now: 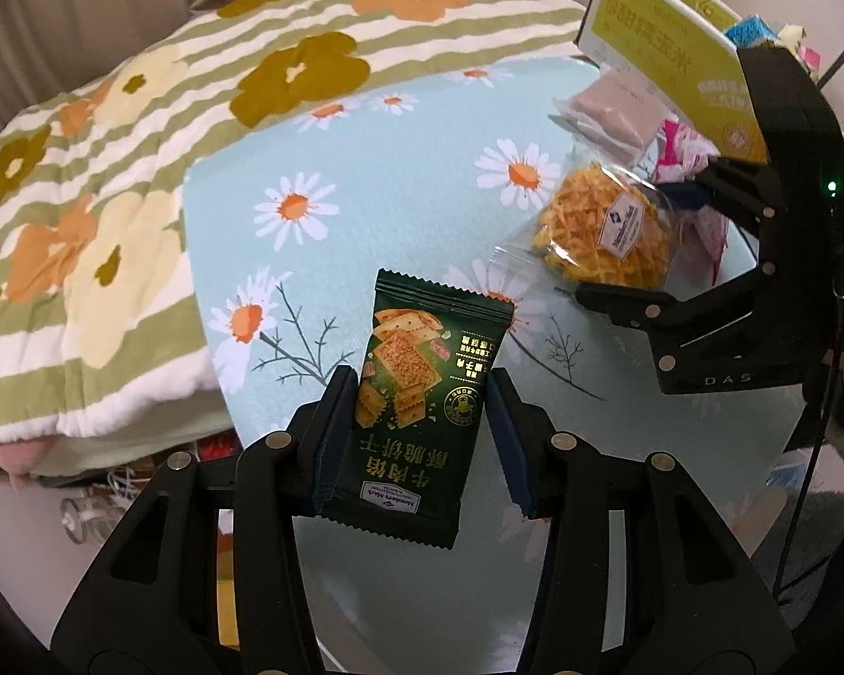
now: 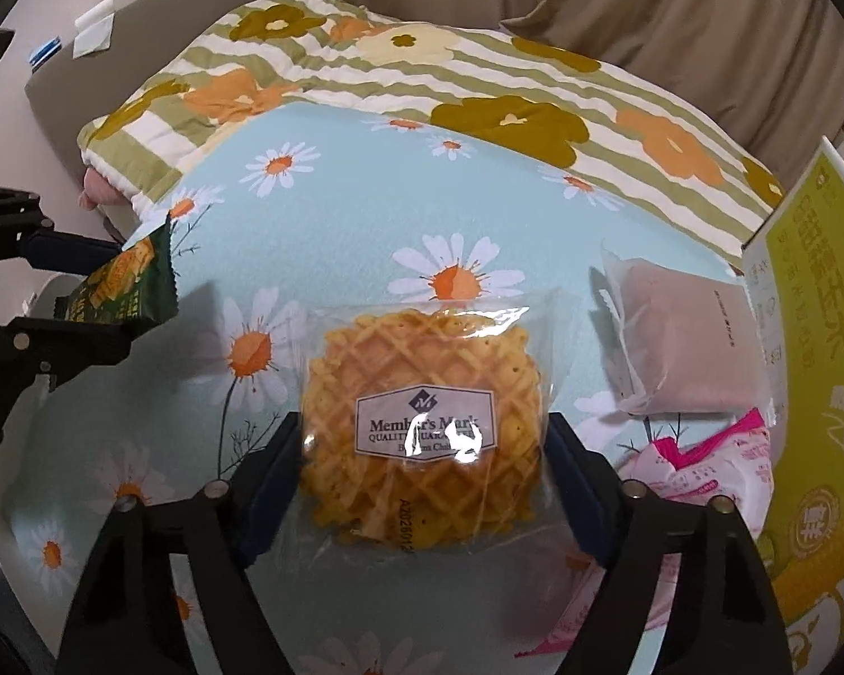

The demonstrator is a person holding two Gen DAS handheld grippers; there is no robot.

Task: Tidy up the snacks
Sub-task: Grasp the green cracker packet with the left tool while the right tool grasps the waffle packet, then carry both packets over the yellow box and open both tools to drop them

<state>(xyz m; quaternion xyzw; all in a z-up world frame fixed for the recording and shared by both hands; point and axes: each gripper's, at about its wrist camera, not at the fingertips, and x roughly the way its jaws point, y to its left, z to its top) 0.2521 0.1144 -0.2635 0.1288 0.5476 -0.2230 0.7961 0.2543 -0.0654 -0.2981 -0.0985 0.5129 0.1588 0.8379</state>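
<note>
1. The left gripper [image 1: 419,433] clamps a dark green cracker packet [image 1: 422,394] between its pads, lifted over the daisy-print cloth [image 1: 366,157].
2. The right gripper [image 2: 422,478] pinches a clear-wrapped waffle snack [image 2: 422,427] above the same cloth.
3. Just right of the waffle lie a pale brown pouch [image 2: 686,337] and pink packets [image 2: 703,467], beside a yellow box [image 2: 816,337].
4. A striped flower blanket [image 2: 478,73] lies behind.

A dark green foil cracker packet [image 1: 422,394] is held upright left of a clear-wrapped round golden lattice waffle [image 2: 422,427], both sealed.
</note>
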